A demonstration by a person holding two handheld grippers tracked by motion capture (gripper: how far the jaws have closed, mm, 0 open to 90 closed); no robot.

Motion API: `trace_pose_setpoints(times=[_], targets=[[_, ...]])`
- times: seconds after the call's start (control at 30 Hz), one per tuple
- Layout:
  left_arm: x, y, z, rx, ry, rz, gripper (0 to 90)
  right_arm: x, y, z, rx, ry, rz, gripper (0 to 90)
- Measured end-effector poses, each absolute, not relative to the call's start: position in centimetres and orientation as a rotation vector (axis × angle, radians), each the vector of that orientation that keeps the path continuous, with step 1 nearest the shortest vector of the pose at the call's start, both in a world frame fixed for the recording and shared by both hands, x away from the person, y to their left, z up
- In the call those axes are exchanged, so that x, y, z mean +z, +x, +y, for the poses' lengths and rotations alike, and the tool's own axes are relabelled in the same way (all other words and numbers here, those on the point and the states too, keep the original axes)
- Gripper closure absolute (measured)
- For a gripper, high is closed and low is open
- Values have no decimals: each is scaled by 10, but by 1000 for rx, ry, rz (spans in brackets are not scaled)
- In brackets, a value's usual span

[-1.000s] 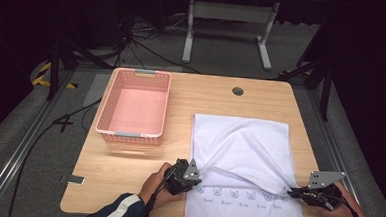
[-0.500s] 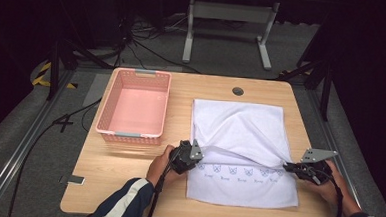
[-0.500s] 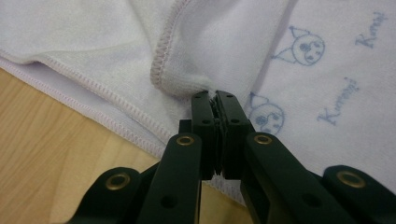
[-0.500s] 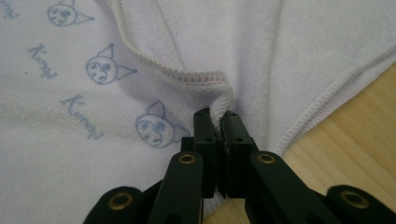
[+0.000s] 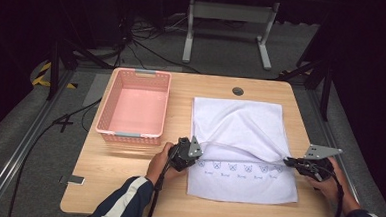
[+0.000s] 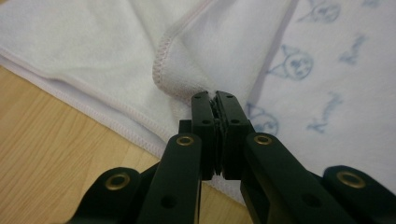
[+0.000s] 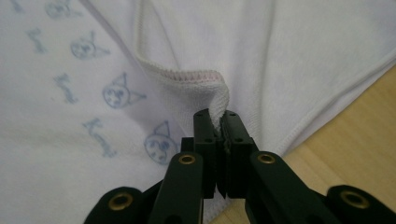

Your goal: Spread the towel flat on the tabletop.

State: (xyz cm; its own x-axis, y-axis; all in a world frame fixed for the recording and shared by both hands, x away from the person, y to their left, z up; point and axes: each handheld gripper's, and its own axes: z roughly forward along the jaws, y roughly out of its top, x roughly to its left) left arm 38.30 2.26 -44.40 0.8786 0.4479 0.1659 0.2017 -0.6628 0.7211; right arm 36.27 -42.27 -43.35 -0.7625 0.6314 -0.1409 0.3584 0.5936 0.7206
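You've got the white towel (image 5: 239,136) spread on the worktop (image 5: 127,185) at the right half, cat-print band at 6 o'clock; your left gripper (image 6: 214,99) is pinching a hemmed corner, jaws pressed together on the fabric; your right gripper (image 7: 218,115) nips the opposite corner the same way — both look like a fold in hand; keep the two corners level and taut, carry them together so the edges meet squarely; the pink basket (image 5: 133,105) waits at 9 o'clock.

A lab-like recording space: dark curtains all round, cables (image 5: 134,43) on grey floor at 11 o'clock, metal stand (image 5: 228,12) at 12 o'clock
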Motion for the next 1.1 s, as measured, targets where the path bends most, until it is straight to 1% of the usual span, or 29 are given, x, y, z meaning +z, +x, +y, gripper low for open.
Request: trace_pose_setpoints(times=[0.03,0.07,0.17,0.2,0.33,0.43,0.5,0.57,0.63,0.67,0.73,0.8,0.87,0.93,1.03,1.1], targets=[[-437,380,26,445,2272,459,871,-428,360,-425,1026,788,2426,863],[-431,378,29,441,2239,452,871,-415,353,-427,1085,749,2404,862],[-419,369,39,440,2189,421,871,-405,345,-428,1131,699,2402,861],[-416,365,42,421,2173,406,871,-401,341,-428,1141,666,2415,860],[-407,347,53,438,2174,354,869,-385,326,-428,1143,556,2452,857],[-402,344,57,440,2163,341,866,-374,322,-432,1195,529,2457,855],[-398,339,59,420,2170,289,865,-368,319,-433,1202,486,2473,855],[-400,332,59,362,2192,233,859,-365,313,-433,1191,421,2522,848],[-405,323,60,302,2259,135,846,-367,308,-430,1177,346,2605,842],[-410,319,60,271,2289,114,848,-372,304,-427,1147,295,2663,839],[-419,315,60,227,2319,122,856,-385,297,-421,1089,218,2786,832],[-429,312,60,201,2360,88,861,-396,292,-418,1041,185,2855,837],[-436,309,60,171,2384,105,864,-407,287,-415,1010,174,2912,833],[-442,310,59,170,2404,104,867,-416,283,-414,1000,178,2948,828],[-454,310,53,208,2488,98,869,-428,279,-413,942,198,2970,838],[-457,316,53,199,2475,120,872,-435,280,-412,881,219,2979,851]])
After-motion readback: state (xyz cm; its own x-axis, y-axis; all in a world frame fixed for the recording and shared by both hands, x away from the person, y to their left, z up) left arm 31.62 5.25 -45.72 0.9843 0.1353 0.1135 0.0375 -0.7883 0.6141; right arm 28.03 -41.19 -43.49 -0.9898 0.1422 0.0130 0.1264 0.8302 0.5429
